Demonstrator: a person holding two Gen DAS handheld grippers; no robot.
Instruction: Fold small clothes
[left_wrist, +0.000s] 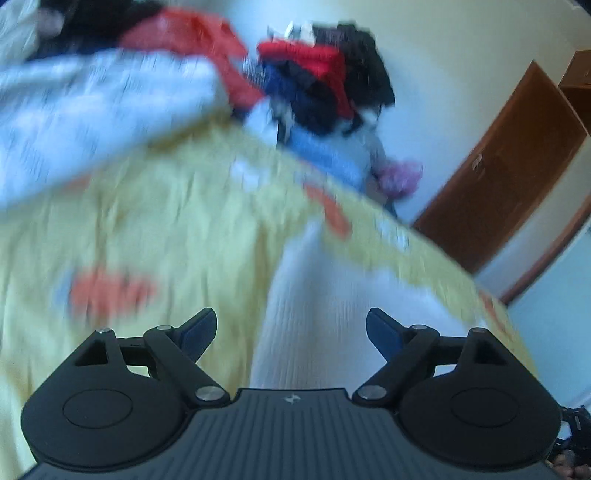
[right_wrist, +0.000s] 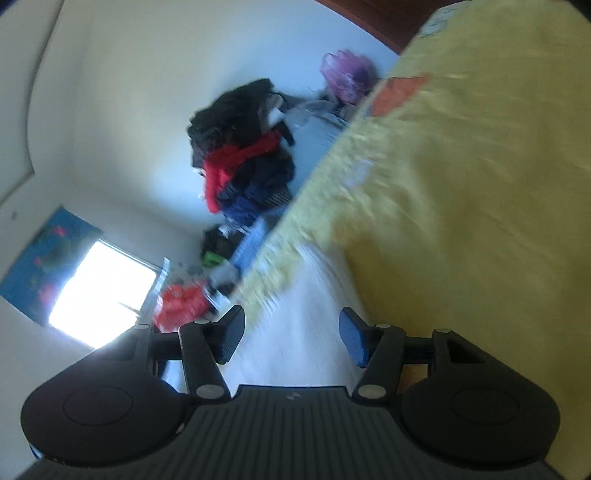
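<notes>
A small white garment of ribbed knit fabric (left_wrist: 314, 295) is seen lying spread on a yellow bedspread. In the left wrist view it runs as a long pale strip from the bottom centre up toward the far edge of the bed, where it narrows; a fold or broader flap is spread to its right. Its surface appears mostly flat, with fine lengthwise ribs. In the right wrist view the same white ribbed garment (right_wrist: 299, 332) is shown low in the picture, flat on the bedspread, its far end reaching the bed's edge. Details are blurred.
</notes>
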